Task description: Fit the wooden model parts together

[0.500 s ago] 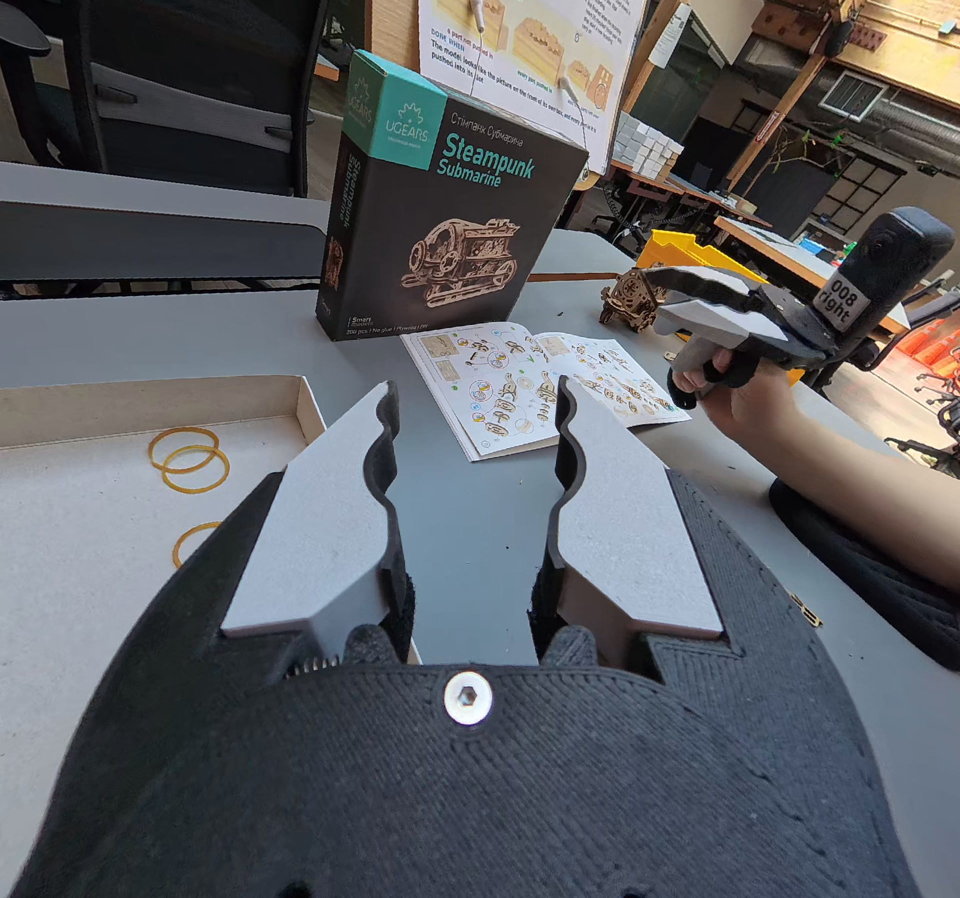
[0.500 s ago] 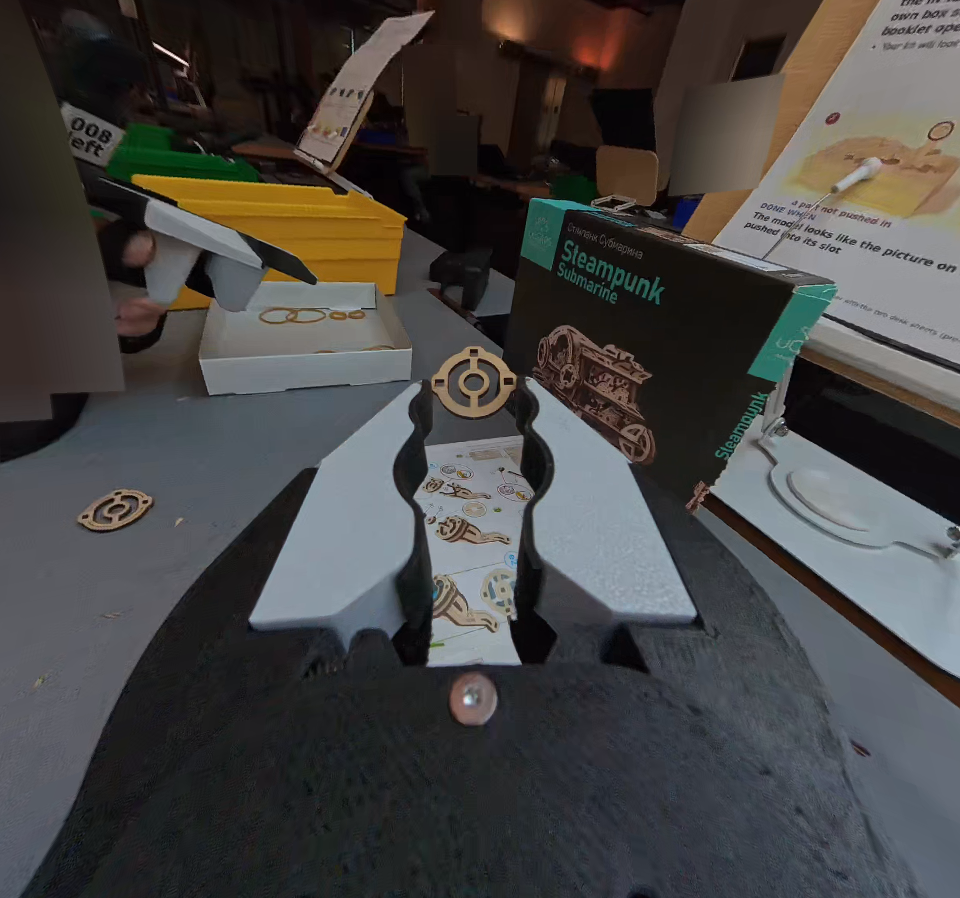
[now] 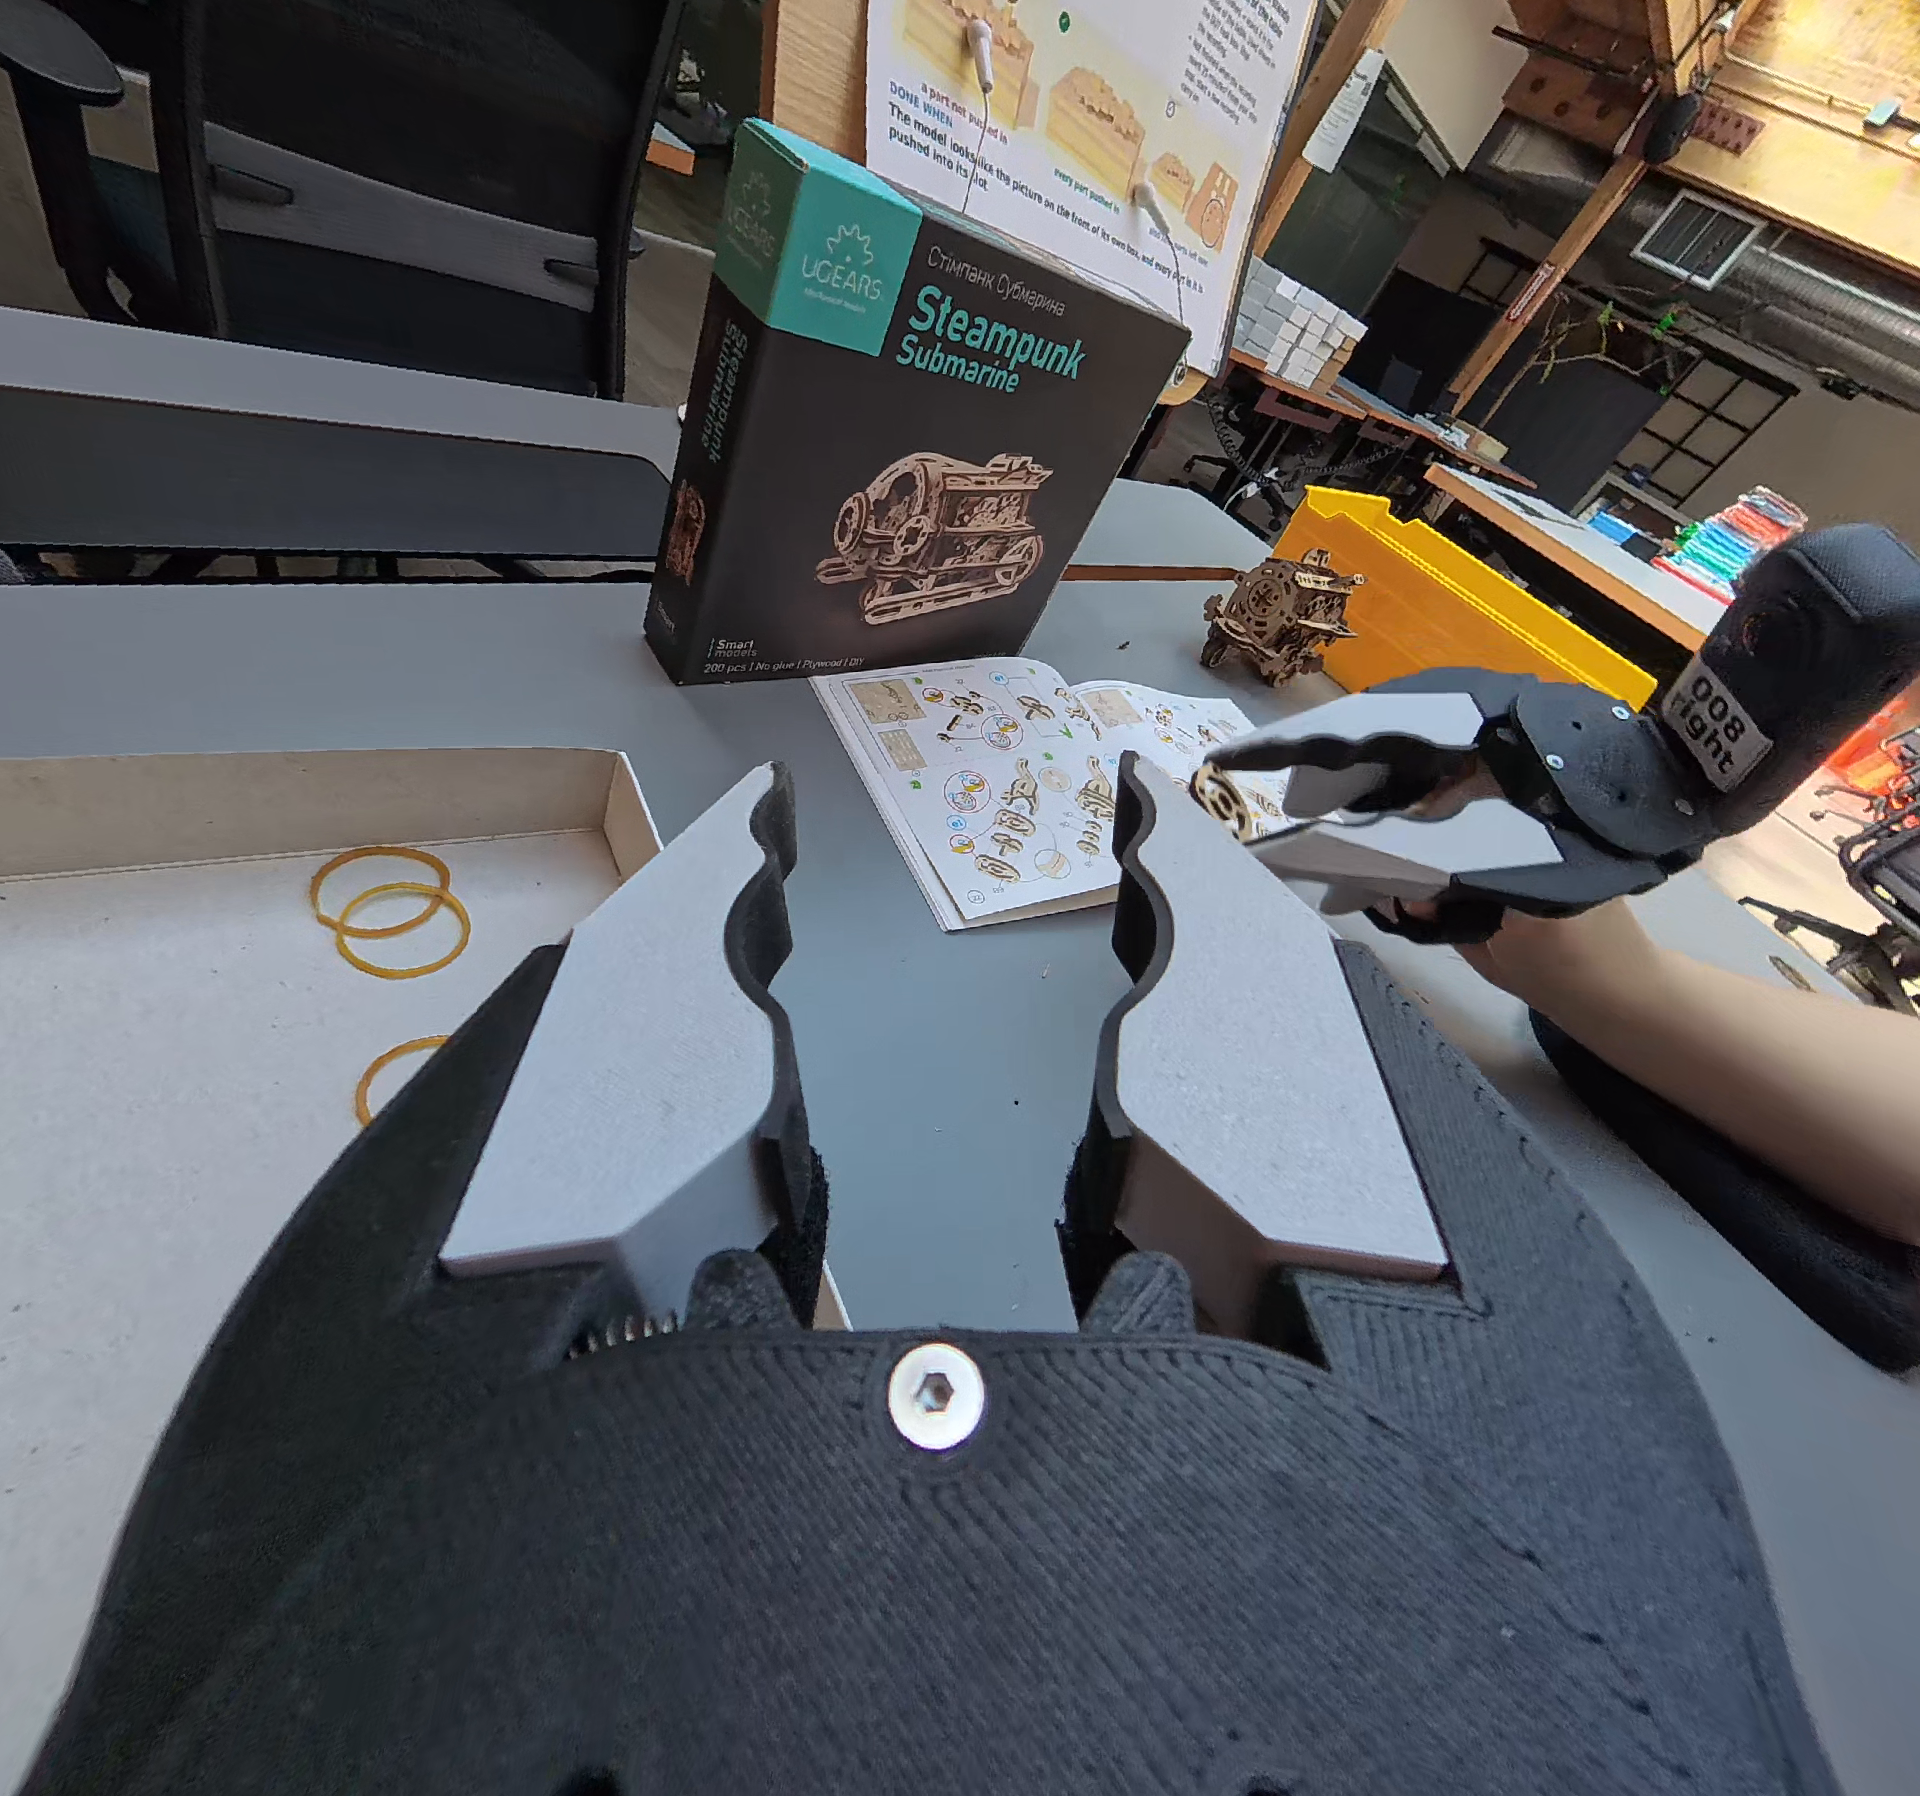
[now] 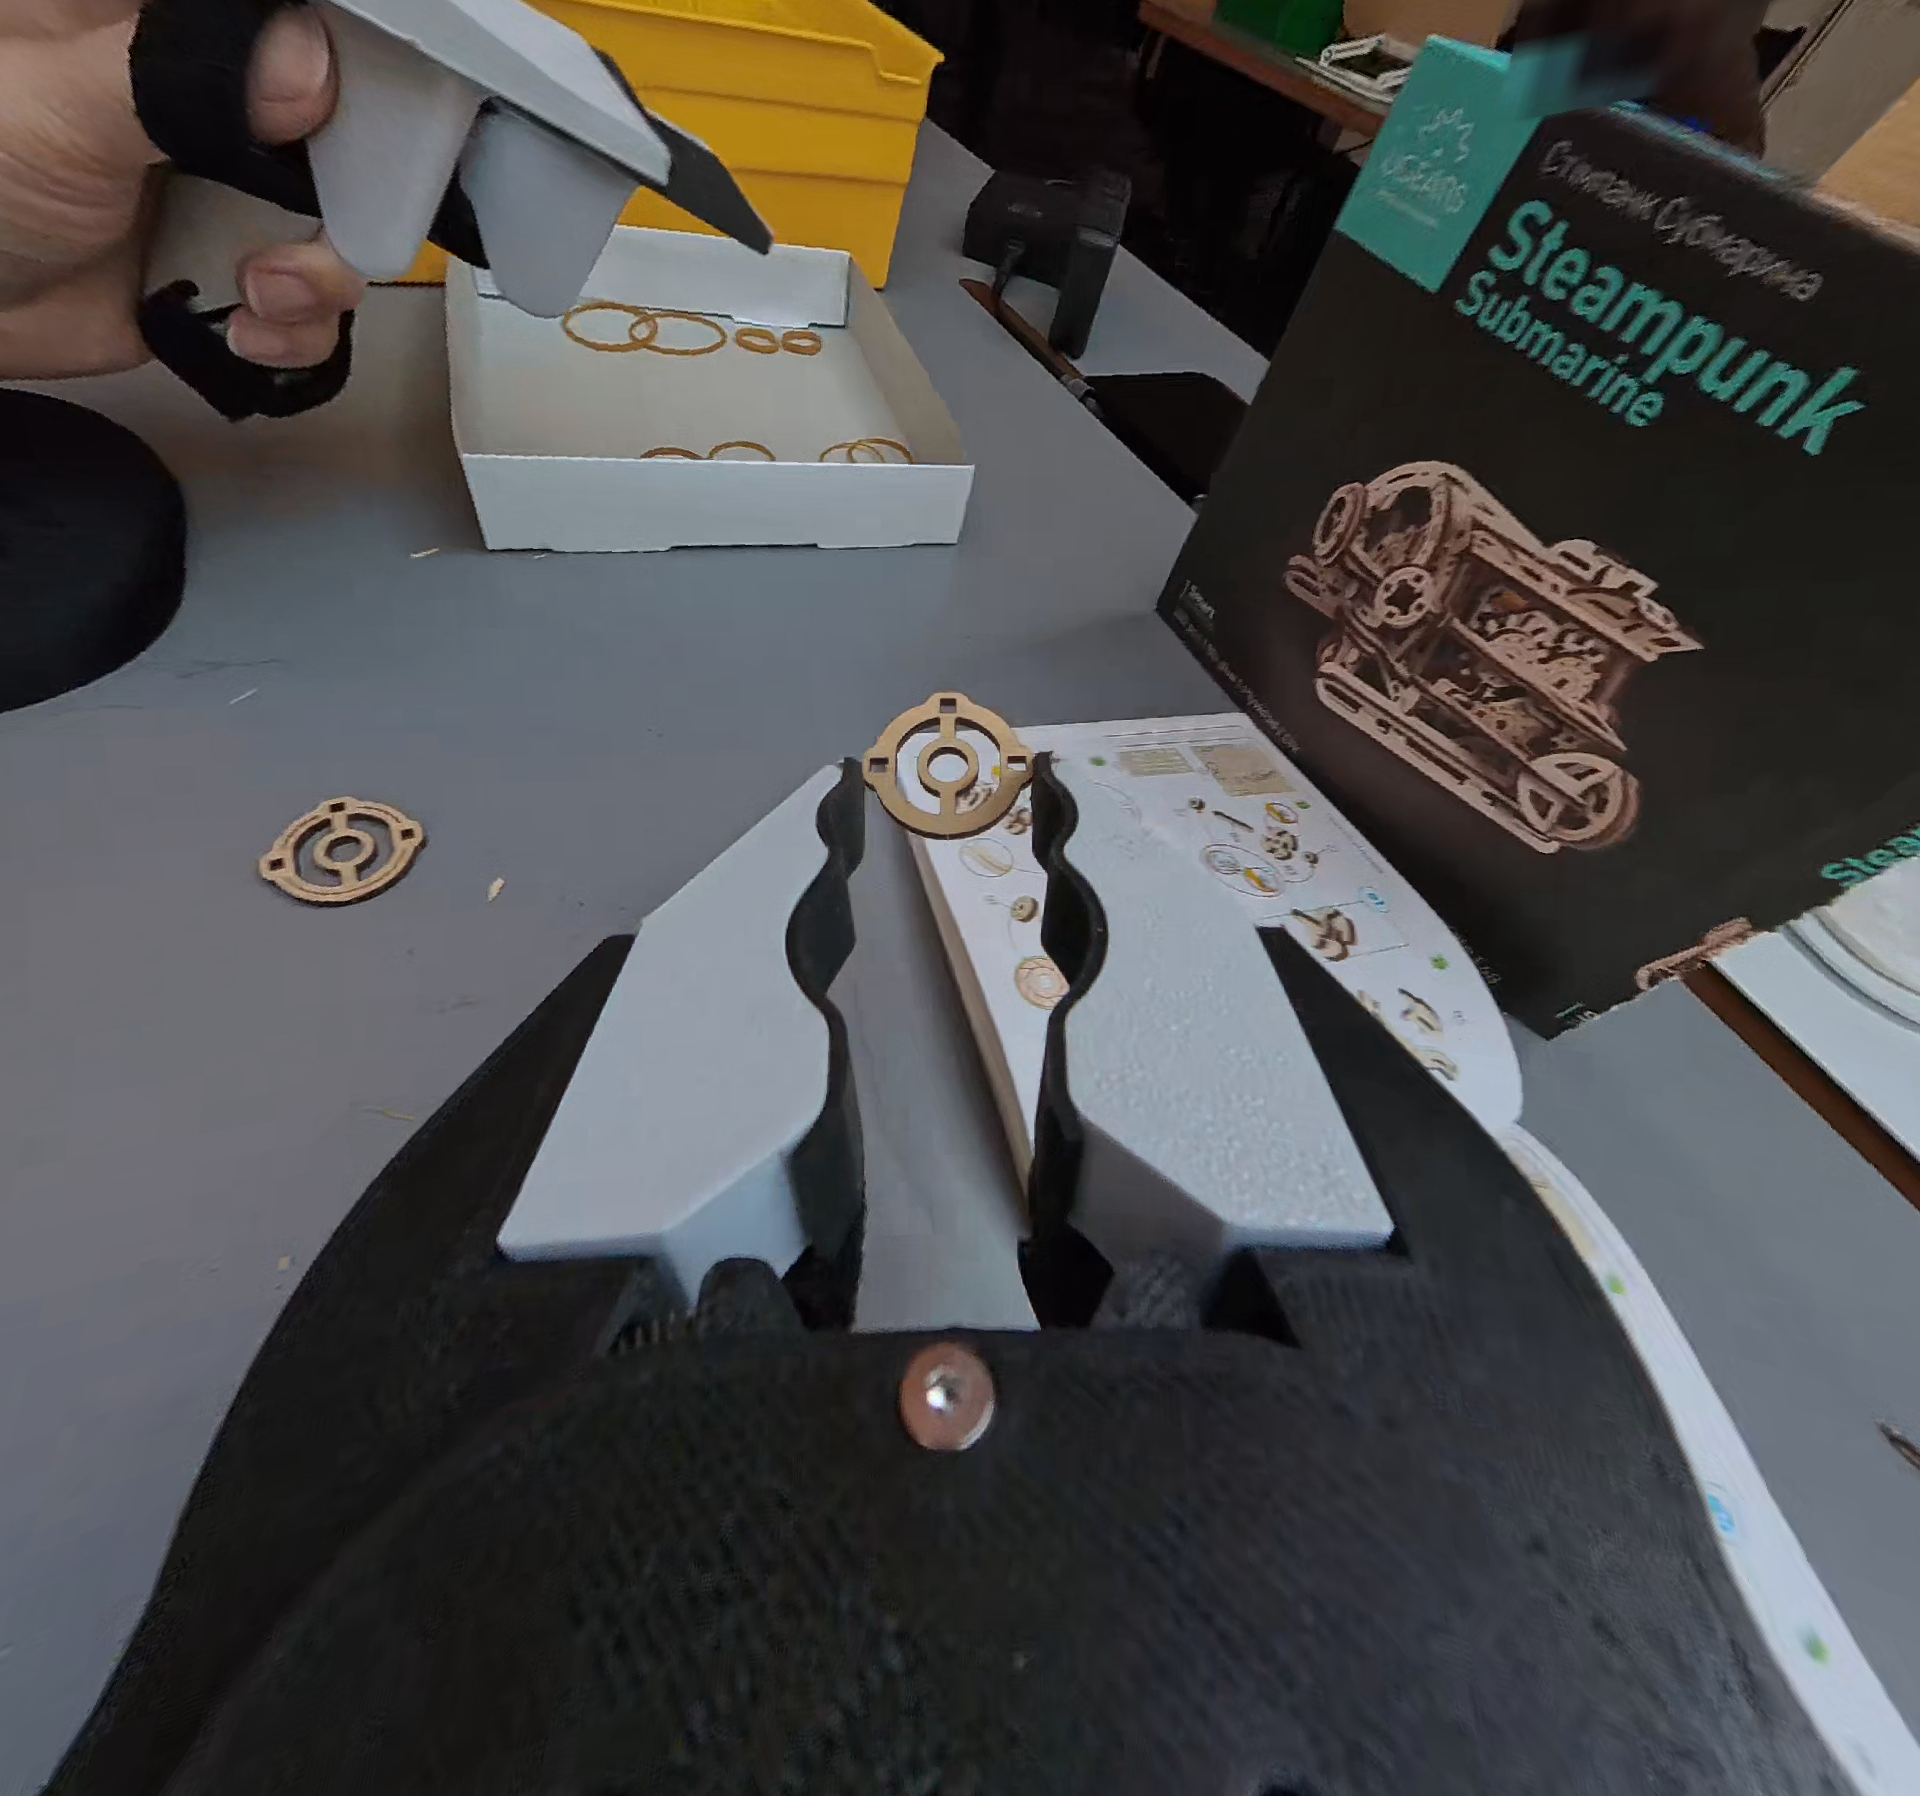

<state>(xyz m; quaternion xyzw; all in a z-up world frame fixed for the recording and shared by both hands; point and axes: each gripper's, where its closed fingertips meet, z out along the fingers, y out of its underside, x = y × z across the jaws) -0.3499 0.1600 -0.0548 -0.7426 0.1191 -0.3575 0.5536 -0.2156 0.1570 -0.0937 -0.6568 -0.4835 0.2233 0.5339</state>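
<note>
My right gripper [image 4: 948, 782] is shut on a round wooden ring part [image 4: 948, 764] and holds it upright at its fingertips, above the grey table and the edge of the open instruction booklet [image 4: 1236, 842]. It shows in the left wrist view too [image 3: 1231, 796], with the part [image 3: 1218, 798] at its tips. A second wooden ring part [image 4: 341, 850] lies flat on the table to the left. My left gripper [image 3: 951, 790] is open and empty over the table, beside the white tray [image 3: 613, 811]. A partly built wooden model [image 3: 1280, 612] stands at the back right.
The white tray [image 4: 717, 499] holds several rubber bands [image 4: 644, 330]. A dark model box [image 3: 914, 458] stands upright behind the booklet [image 3: 1029, 790]. A yellow bin [image 3: 1455, 603] sits at the far right, a poster board and a black chair behind. A person's forearm [image 3: 1704, 1060] rests on the table.
My right gripper has swung left and down towards my left gripper, the ring part still in it. My left gripper has stayed open and nearly still.
</note>
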